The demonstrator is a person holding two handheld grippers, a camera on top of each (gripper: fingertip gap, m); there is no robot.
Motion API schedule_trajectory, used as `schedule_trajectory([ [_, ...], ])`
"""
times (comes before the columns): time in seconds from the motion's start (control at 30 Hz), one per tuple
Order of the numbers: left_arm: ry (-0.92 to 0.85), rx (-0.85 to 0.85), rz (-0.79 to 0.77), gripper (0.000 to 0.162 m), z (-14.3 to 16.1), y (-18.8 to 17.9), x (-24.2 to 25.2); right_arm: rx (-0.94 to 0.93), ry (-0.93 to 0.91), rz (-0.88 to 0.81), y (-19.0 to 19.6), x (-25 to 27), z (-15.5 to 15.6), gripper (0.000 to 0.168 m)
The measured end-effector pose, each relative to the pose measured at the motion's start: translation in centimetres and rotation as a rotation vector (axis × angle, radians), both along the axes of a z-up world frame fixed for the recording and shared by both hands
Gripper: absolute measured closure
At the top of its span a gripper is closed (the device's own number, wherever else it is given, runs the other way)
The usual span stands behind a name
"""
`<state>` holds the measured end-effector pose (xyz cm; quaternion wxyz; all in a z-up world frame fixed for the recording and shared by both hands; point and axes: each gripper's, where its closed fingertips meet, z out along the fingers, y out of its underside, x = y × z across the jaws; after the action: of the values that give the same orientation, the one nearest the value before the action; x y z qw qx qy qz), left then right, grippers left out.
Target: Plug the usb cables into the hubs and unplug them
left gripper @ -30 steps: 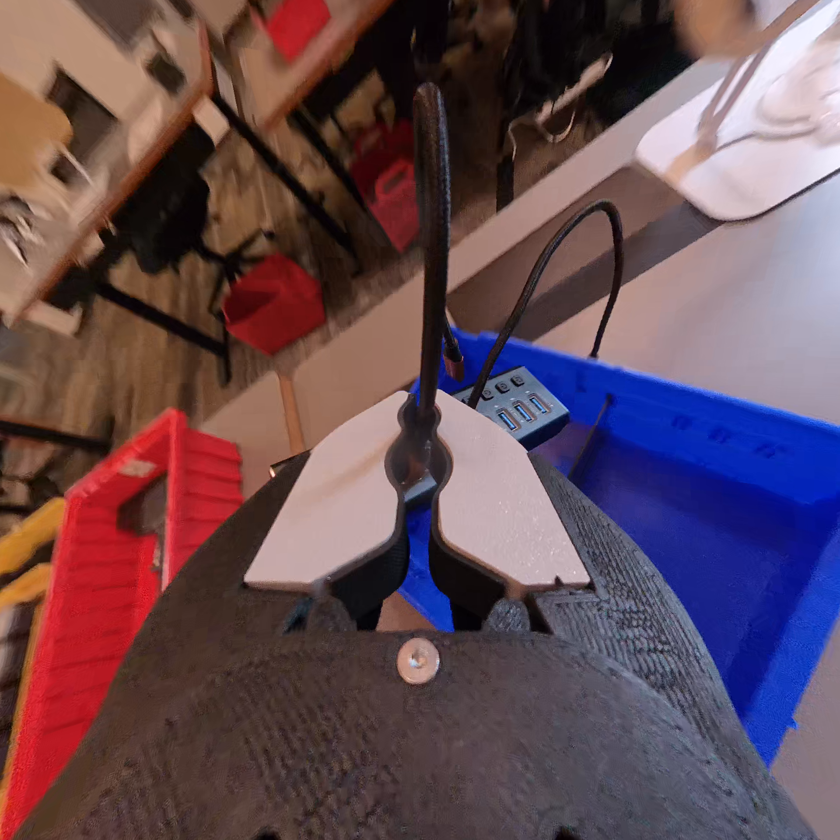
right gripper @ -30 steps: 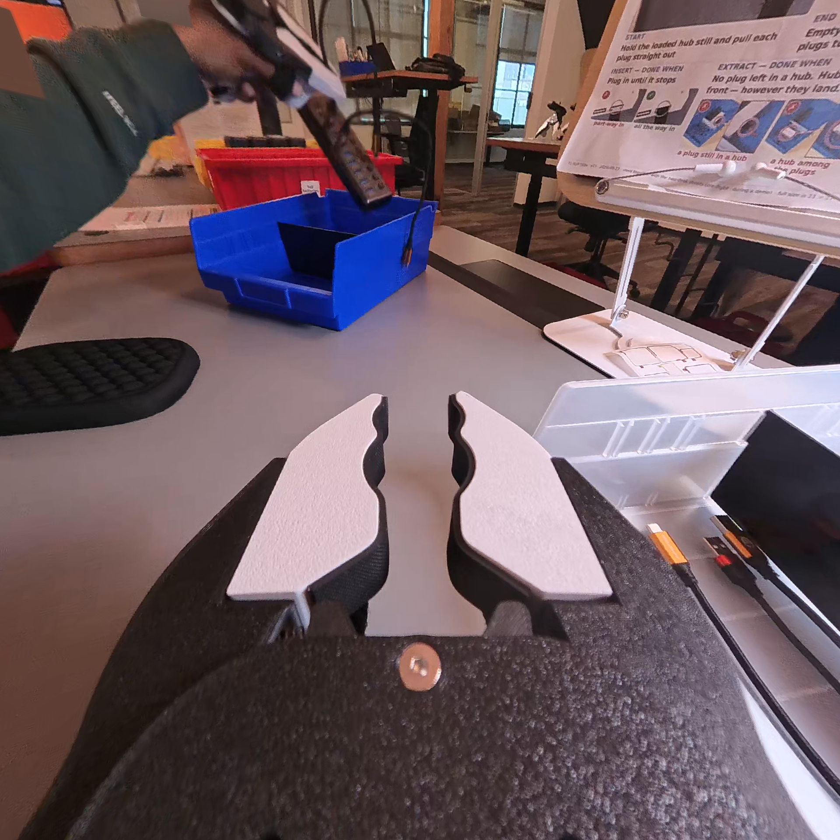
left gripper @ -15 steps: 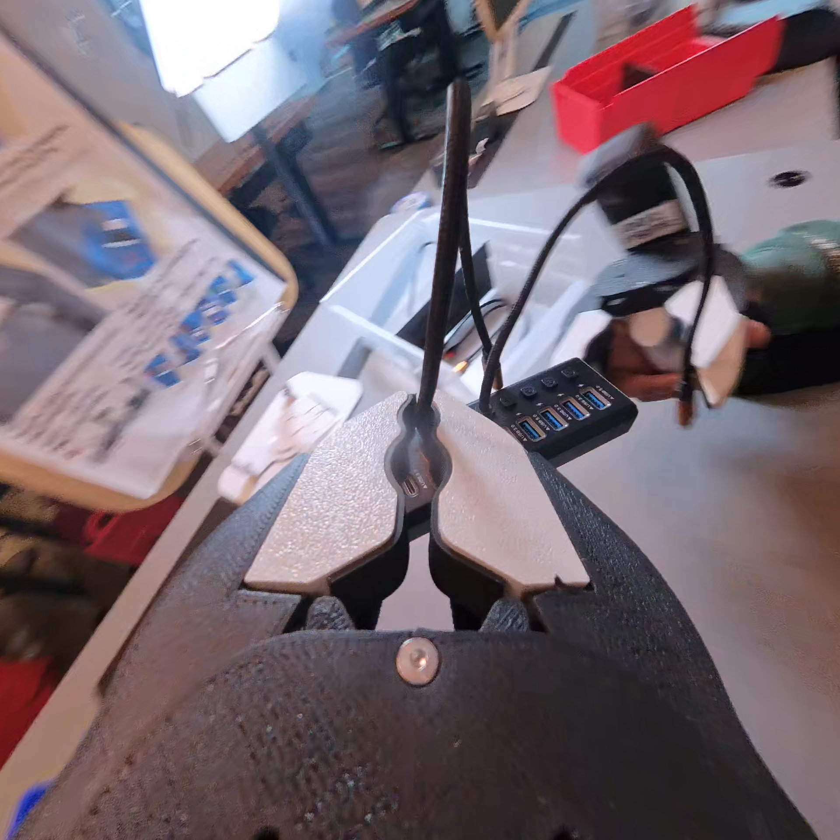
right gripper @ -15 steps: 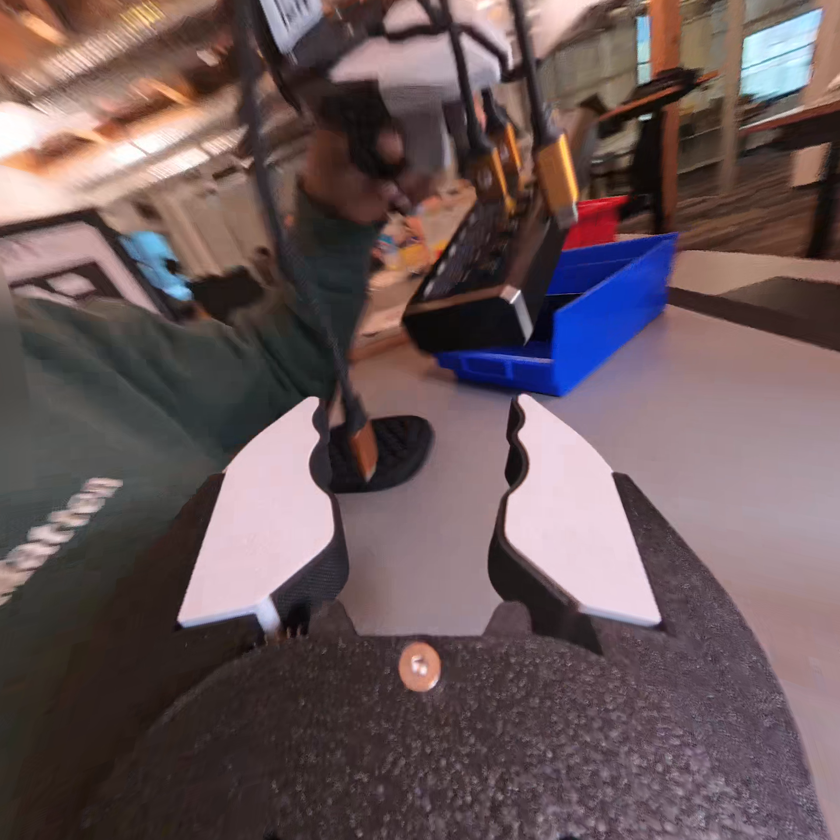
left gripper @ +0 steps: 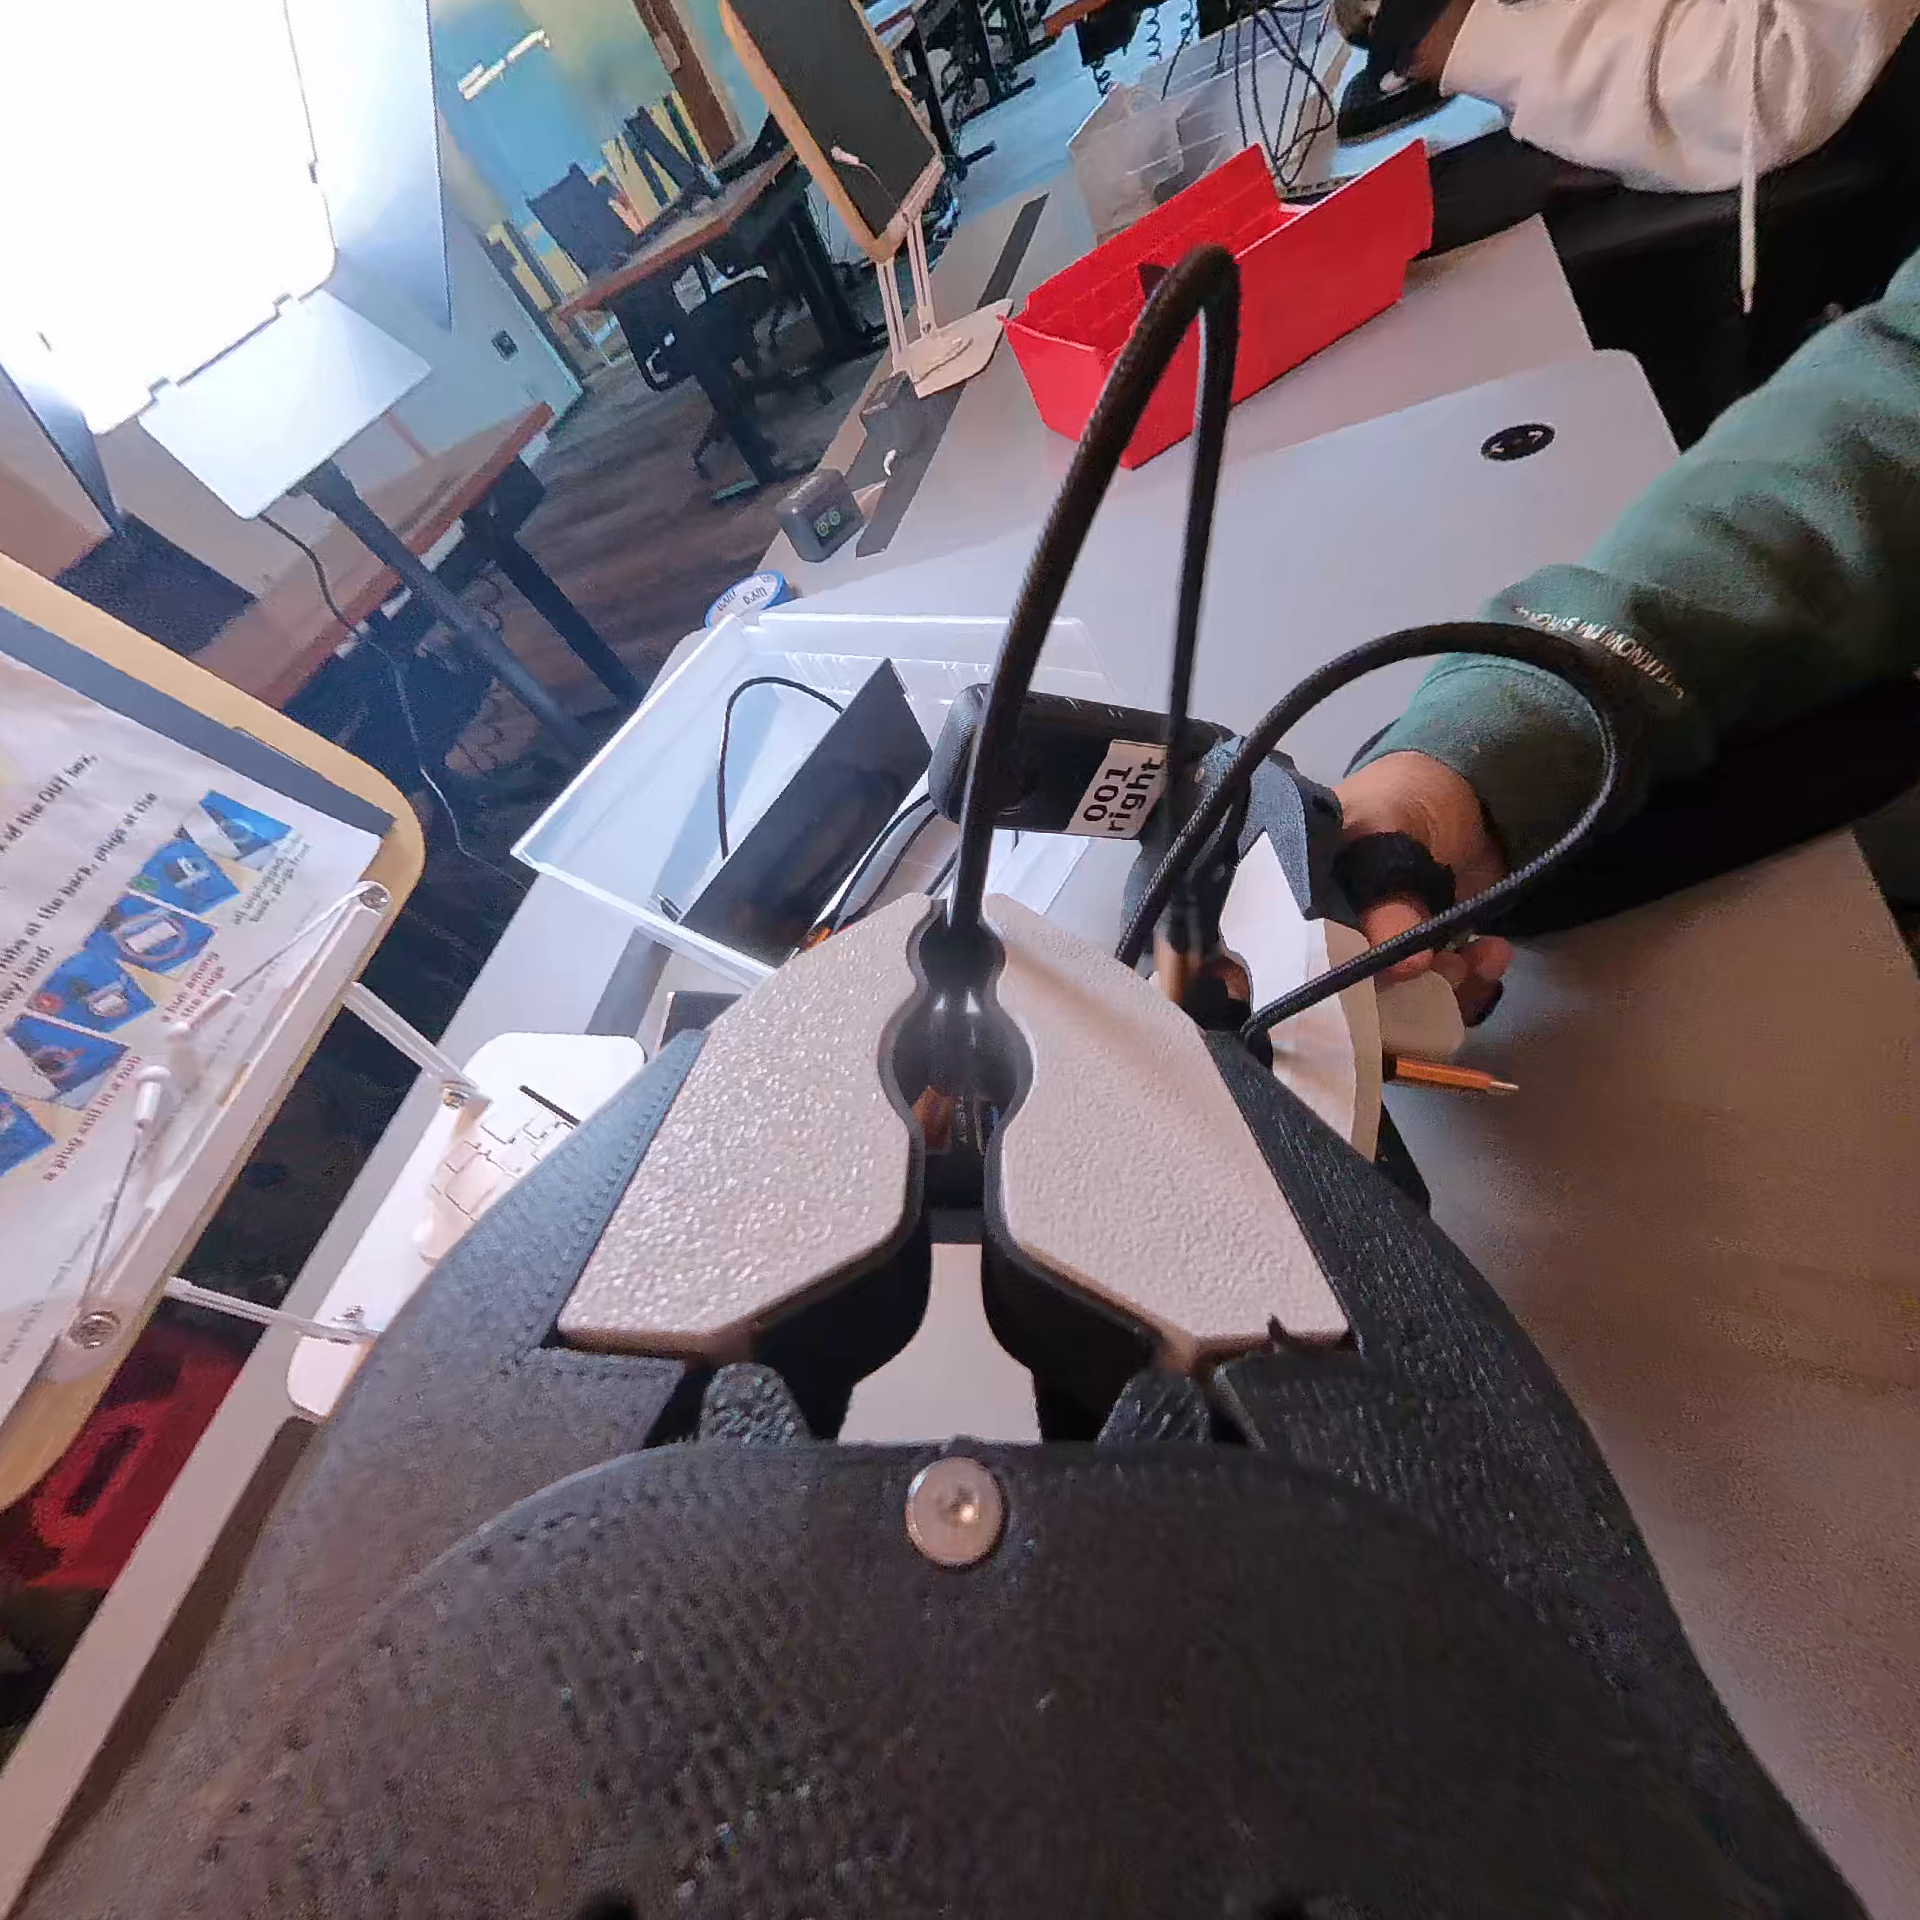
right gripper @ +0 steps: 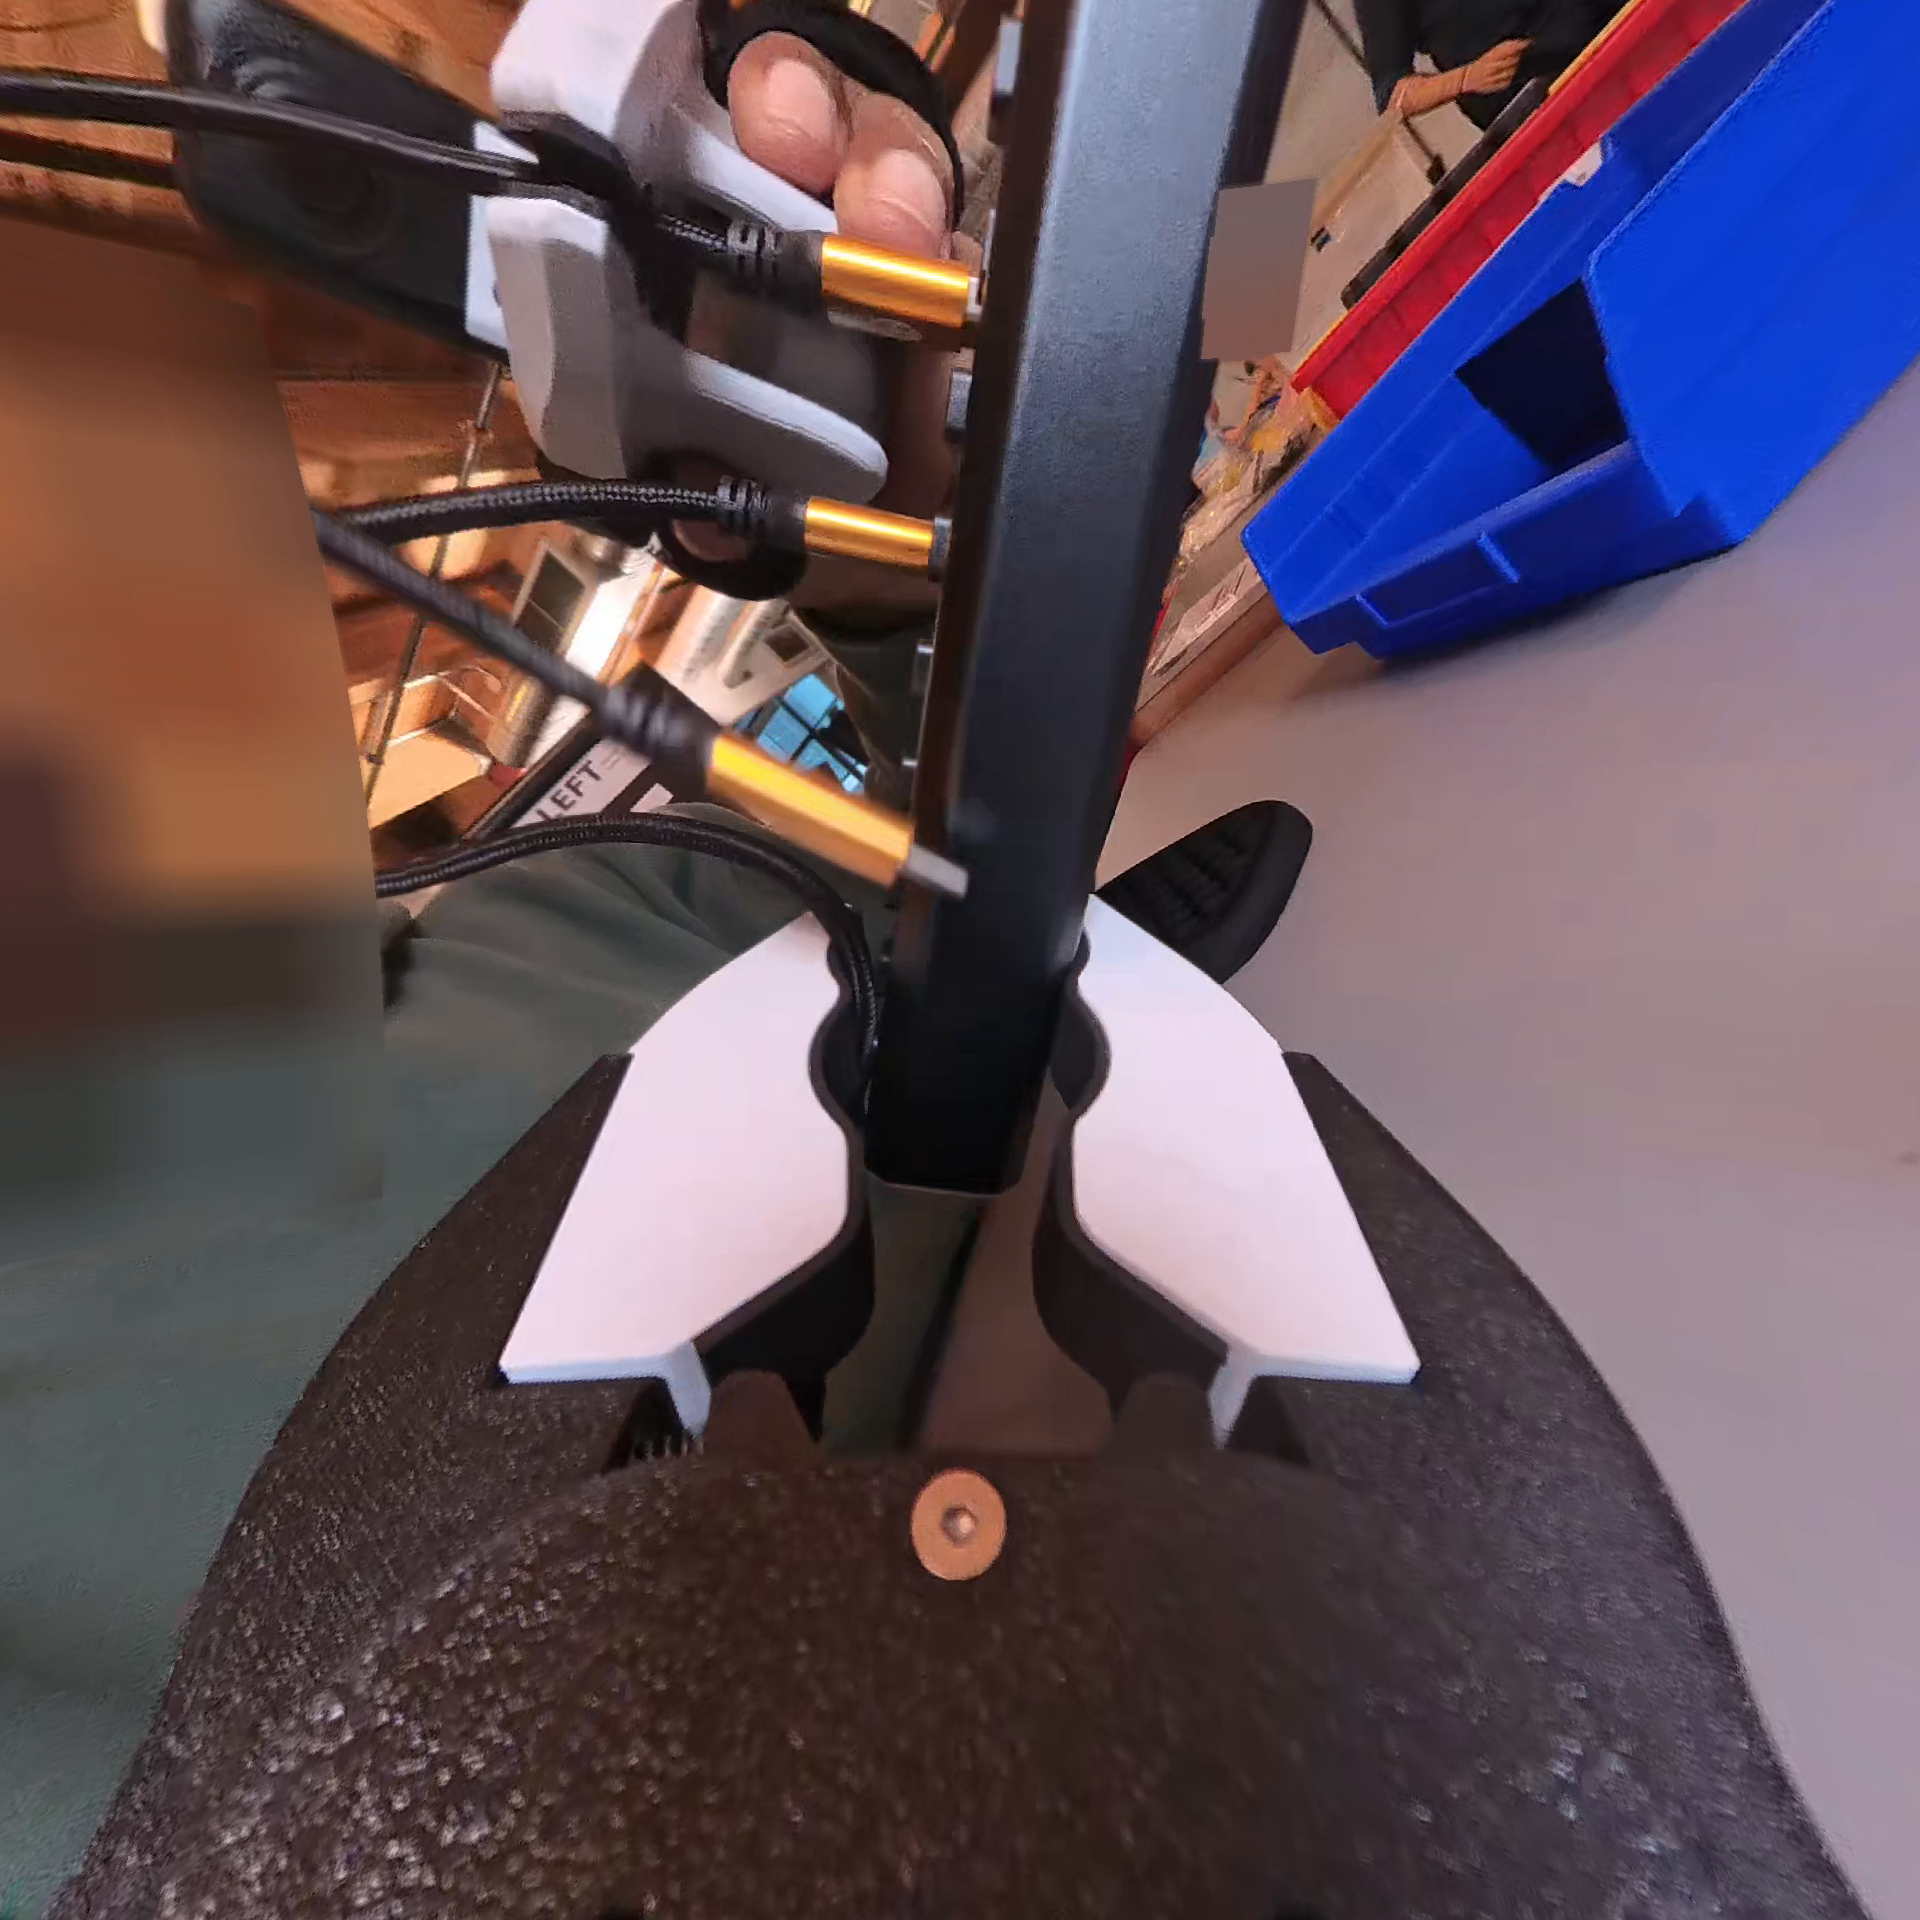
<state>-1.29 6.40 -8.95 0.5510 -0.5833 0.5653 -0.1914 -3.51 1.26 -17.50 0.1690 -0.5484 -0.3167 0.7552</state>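
Left wrist view, left to right: an instruction sheet [left gripper: 135, 935] on a stand carries printed text and small pictures; wording not reported. The left gripper [left gripper: 961, 997] is clamped on the hub's end, where a black braided cable [left gripper: 1091, 468] loops upward. A label sits on the right gripper's camera body, and the green sleeve [left gripper: 1714, 623] carries lettering; neither is transcribed. A red bin [left gripper: 1299, 260] sits well beyond on the table [left gripper: 1662, 1299].

Right wrist view, left to right: 3 gold-sleeved USB plugs [right gripper: 894, 281] stand at the hub's left face. The upper 2 appear seated; the lowest plug [right gripper: 810, 810] is tilted with bare metal showing, judged partly out. The right gripper [right gripper: 961, 1039] is closed on the near end of the hub [right gripper: 1081, 520], with 1 cable pinched beside it. A blue bin [right gripper: 1662, 364] lies to the right.

Risks, as judgement: pulling the tilted plug at an angle may bend its tongue. The pinched cable may chafe or drag the hub. With both grippers on 1 hub, uneven pull could twist it loose.
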Motion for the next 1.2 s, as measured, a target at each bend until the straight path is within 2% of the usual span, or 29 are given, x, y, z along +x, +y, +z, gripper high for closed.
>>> schedule_trajectory([
  [0.03, -0.013, 0.022, 0.003, 0.154, 0.2, -0.1, -0.2, 0.013, 0.001, -0.016, 0.0, -0.2, -0.1, 0.135],
  [0.07, -0.051, 0.034, 0.010, 0.144, 0.7, -0.2, -0.4, 0.024, 0.005, -0.025, 0.1, -0.2, -0.1, 0.135],
  [0.17, -0.215, -0.023, 0.015, 0.120, 2.5, -0.8, -2.7, 0.052, 0.036, -0.048, 0.3, 0.3, 0.5, 0.135],
  [0.23, -0.421, -0.101, 0.037, 0.117, 3.9, 0.0, -5.4, 0.086, 0.073, -0.047, 0.4, 1.0, 1.3, 0.135],
  [0.3, -0.591, -0.259, 0.045, 0.120, 3.0, 1.3, -7.4, 0.155, 0.109, 0.025, -0.5, 1.8, 1.9, 0.135],
  [0.37, -0.657, -0.477, -0.100, 0.109, 0.2, 0.7, -6.4, 0.204, 0.165, 0.138, -2.5, 2.1, 2.5, 0.135],
  [0.4, -0.674, -0.581, -0.228, 0.105, -1.0, -0.7, -5.2, 0.198, 0.204, 0.201, -3.8, 2.1, 2.9, 0.135],
  [0.47, -0.720, -0.746, -0.474, 0.098, -1.8, -3.9, -3.2, 0.170, 0.262, 0.313, -6.1, 1.8, 3.4, 0.135],
  [0.5, -0.722, -0.762, -0.561, 0.095, -1.7, -5.4, -2.4, 0.172, 0.276, 0.364, -7.2, 1.7, 3.4, 0.135],
  [0.53, -0.728, -0.766, -0.618, 0.094, -1.3, -6.4, -1.8, 0.179, 0.295, 0.416, -8.2, 1.8, 3.4, 0.135],
  [0.63, -0.727, -0.713, -0.718, 0.110, -0.2, -8.4, -1.1, 0.171, 0.326, 0.521, -10.0, 2.4, 3.7, 0.136],
  [0.67, -0.709, -0.688, -0.726, 0.110, -0.2, -8.8, -1.0, 0.168, 0.325, 0.545, -10.3, 2.6, 3.7, 0.137],
  [0.73, -0.665, -0.714, -0.785, 0.091, -0.5, -10.1, -1.0, 0.162, 0.311, 0.591, -10.8, 2.8, 3.3, 0.137],
  [0.8, -0.632, -0.734, -0.801, 0.087, -1.0, -11.0, -0.7, 0.137, 0.293, 0.635, -11.1, 2.9, 2.8, 0.137],
  [0.9, -0.642, -0.763, -0.840, 0.096, -1.2, -11.8, -0.3, 0.150, 0.244, 0.685, -11.8, 2.6, 1.7, 0.137],
  [0.97, -0.638, -0.723, -0.846, 0.102, -1.2, -12.2, -0.2, 0.148, 0.229, 0.702, -11.9, 2.6, 1.4, 0.137],
  [1.07, -0.586, -0.586, -0.731, 0.102, -1.4, -11.5, 0.0, 0.180, 0.177, 0.576, -10.1, 1.7, 0.9, 0.132],
  [1.17, -0.518, -0.439, -0.523, 0.102, -1.5, -8.9, -1.2, 0.323, 0.038, 0.271, -5.2, 1.0, 0.6, 0.116],
  [1.2, -0.506, -0.417, -0.469, 0.102, -1.3, -8.2, -1.9, 0.425, -0.034, 0.162, -3.3, 1.4, 0.4, 0.118],
])
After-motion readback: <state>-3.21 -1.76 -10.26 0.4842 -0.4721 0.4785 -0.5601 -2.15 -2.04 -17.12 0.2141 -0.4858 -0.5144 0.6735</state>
